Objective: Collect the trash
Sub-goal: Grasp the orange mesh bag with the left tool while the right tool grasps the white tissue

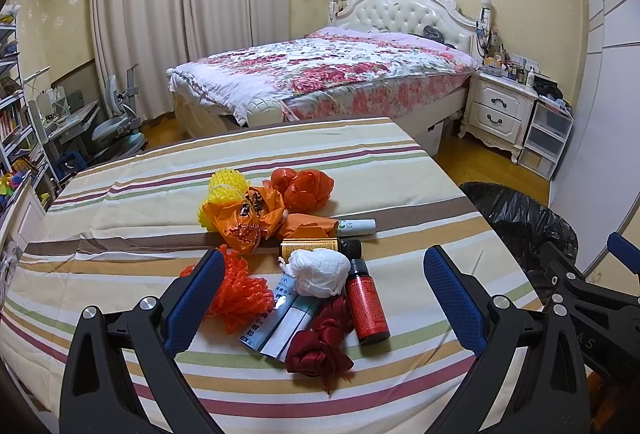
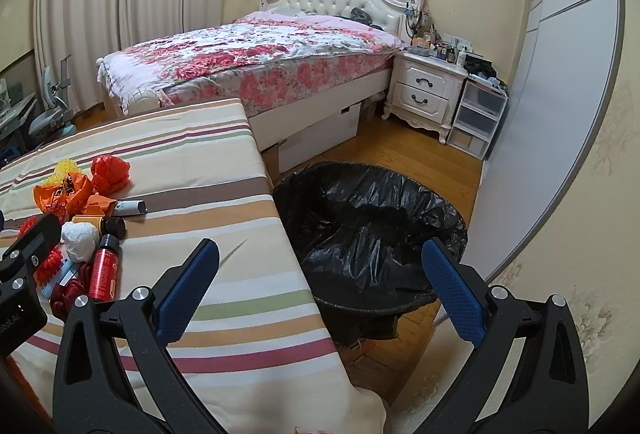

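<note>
A heap of trash lies on the striped table [image 1: 120, 202]: a white paper wad [image 1: 319, 271], a red bottle [image 1: 367, 308], a brown bottle [image 1: 320, 247], an orange foam net [image 1: 238, 292], a dark red cloth [image 1: 320, 344], orange bags [image 1: 244, 218], a yellow net [image 1: 224, 190]. My left gripper [image 1: 324, 270] hovers open over the pile, the wad between its fingers, untouched. My right gripper [image 2: 320, 258] stands open and empty above the table's right edge, beside the black-lined bin [image 2: 368, 230]. The red bottle [image 2: 104, 268] and wad [image 2: 80, 240] show at left.
A bed [image 1: 320, 74] with a floral cover stands behind the table, with a white nightstand [image 1: 500, 106] and plastic drawers [image 1: 546, 138] to its right. A desk, chair and bookshelf [image 1: 16, 114] fill the left side. A wardrobe [image 2: 560, 74] rises right of the bin.
</note>
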A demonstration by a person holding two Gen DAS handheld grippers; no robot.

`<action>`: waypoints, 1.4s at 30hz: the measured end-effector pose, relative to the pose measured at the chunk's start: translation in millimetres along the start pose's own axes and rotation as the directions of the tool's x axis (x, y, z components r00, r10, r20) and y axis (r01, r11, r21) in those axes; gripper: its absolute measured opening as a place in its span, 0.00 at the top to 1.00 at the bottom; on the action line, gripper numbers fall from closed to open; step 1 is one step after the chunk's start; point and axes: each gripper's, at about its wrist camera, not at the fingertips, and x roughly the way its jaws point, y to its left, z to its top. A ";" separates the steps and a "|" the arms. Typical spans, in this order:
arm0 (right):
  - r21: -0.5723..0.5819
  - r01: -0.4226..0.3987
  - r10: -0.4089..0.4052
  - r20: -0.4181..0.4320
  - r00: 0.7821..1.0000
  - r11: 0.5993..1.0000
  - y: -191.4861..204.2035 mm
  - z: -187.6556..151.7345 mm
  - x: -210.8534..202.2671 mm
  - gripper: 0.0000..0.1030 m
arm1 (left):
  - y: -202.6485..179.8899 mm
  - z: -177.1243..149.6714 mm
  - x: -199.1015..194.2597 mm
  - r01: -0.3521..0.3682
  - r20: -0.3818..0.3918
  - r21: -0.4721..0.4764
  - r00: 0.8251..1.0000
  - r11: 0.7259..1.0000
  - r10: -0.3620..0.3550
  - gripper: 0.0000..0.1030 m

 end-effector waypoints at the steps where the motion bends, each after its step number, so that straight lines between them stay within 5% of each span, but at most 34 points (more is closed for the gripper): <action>1: 0.003 -0.005 0.005 -0.006 1.000 1.000 0.0 -0.5 0.4 0.04 | 0.5 -0.8 0.3 0.000 -0.001 0.000 1.000 1.000 0.000 0.06; 9: 0.005 -0.033 0.033 -0.034 0.999 0.999 4.9 -0.6 5.0 0.05 | 11.2 -10.4 1.9 -0.010 -0.016 0.008 1.000 1.000 0.010 0.06; 13: -0.002 -0.060 0.060 -0.062 0.996 0.998 12.6 -1.0 10.2 0.19 | 27.0 -17.1 1.6 -0.016 -0.035 0.007 0.999 1.000 0.016 0.07; 19: -0.026 -0.107 0.104 -0.093 0.990 0.994 31.2 -5.6 15.6 0.24 | 55.2 -24.6 1.8 -0.047 -0.063 -0.014 0.997 0.999 0.046 0.10; 23: -0.045 -0.127 0.122 -0.107 0.987 0.991 42.9 -6.9 19.8 0.24 | 72.5 -28.4 6.1 -0.060 -0.097 -0.033 0.994 0.998 0.056 0.24; 38: -0.065 -0.158 0.148 -0.128 0.981 0.985 62.8 -4.2 26.0 0.24 | 85.1 -26.2 37.9 -0.032 -0.162 -0.069 0.987 0.997 0.021 0.24; 42: -0.076 -0.177 0.166 -0.128 0.978 0.981 70.2 -3.8 25.0 0.24 | 87.3 -27.7 35.0 -0.015 -0.152 -0.054 0.988 0.998 0.006 0.39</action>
